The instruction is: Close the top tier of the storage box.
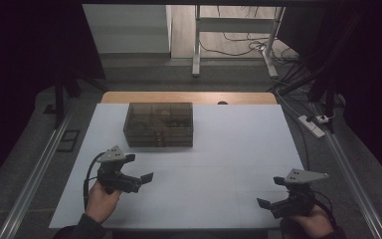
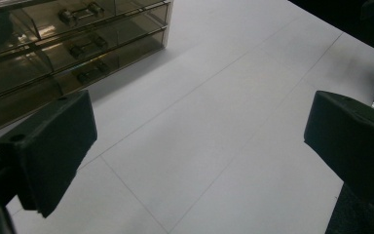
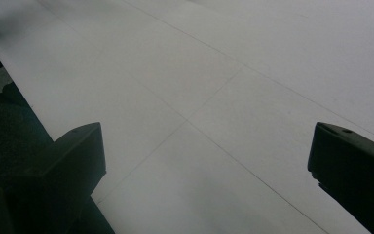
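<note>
Holding pattern: both hand-held grippers hang just over the white counter [image 1: 219, 149], nothing between the jaws of either one.
Left hand-held gripper [image 1: 142, 180]: jaws spread wide apart, empty. It sits at the near-left part of the counter, jaws pointing toward the right, with the grey three-cornered plate on top and a cable looping down by the wrist.
Left hand [image 1: 102, 199]: wrapped around the grip from below, dark sleeve coming in from the bottom edge.
Left gripper view: the two black jaws frame bare white surface, and the drawer box [image 2: 63, 46] sits up in the top-left corner, near but clearly apart from the jaws.
Right hand-held gripper [image 1: 271, 196]: jaws also wide apart and empty, at the near-right corner of the counter, jaws aimed left.
Right gripper view: only the plain sheet with faint seam lines lies between the jaws, counter edge at the left.
Drawer box [image 1: 159, 124]: smoky see-through plastic thing, stacked drawers with small handles facing the person, all looking pushed in. It stands at the back-centre-left of the counter, closer to the left gripper, well apart from the right one. What's inside is too dim to make out.
Beyond the counter: grey floor, a power strip [image 1: 312, 124] off to the right, cables trailing.
</note>
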Tool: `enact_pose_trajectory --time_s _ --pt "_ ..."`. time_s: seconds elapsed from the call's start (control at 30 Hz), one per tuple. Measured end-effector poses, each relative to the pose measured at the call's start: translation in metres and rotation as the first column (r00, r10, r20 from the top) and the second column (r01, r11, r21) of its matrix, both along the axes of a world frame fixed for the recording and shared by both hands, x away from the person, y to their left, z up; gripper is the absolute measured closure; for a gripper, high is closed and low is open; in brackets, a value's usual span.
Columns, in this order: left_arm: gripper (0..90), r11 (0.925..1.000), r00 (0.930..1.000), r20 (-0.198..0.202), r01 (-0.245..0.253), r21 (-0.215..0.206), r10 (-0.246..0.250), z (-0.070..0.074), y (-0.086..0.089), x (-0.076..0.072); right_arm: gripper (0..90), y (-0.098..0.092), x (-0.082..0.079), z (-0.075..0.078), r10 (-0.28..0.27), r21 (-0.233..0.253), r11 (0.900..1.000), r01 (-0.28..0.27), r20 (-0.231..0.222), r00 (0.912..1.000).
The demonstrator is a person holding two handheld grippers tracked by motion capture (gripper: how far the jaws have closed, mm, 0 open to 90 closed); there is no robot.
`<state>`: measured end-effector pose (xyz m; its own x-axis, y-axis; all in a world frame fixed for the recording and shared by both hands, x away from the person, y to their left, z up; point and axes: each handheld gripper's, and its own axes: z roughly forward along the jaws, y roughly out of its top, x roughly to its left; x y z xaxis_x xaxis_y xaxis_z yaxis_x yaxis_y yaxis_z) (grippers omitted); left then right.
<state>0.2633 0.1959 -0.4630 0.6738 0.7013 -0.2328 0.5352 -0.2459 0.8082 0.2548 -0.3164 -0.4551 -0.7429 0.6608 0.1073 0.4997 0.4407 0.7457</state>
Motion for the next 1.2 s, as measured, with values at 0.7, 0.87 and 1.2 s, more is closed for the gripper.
enact_pose_trajectory --time_s 0.7,0.87,1.2 --pt "0.0 0.9994 0.9995 -0.002 -0.033 -0.014 0.033 0.0 0.014 -0.017 0.3 0.0 0.0 0.0 0.0 -0.001 1.0 0.0 0.001 1.0" --pt "0.0 0.9992 0.9993 -0.009 -0.037 -0.019 0.036 -0.001 0.016 -0.021 0.3 0.0 0.0 0.0 -0.001 -0.002 1.0 0.001 -0.001 1.0" --pt "0.0 0.9989 0.999 -0.016 -0.043 -0.022 0.042 -0.002 0.02 -0.029 0.3 0.0 0.0 0.0 -0.003 0.0 1.0 0.003 -0.002 1.0"
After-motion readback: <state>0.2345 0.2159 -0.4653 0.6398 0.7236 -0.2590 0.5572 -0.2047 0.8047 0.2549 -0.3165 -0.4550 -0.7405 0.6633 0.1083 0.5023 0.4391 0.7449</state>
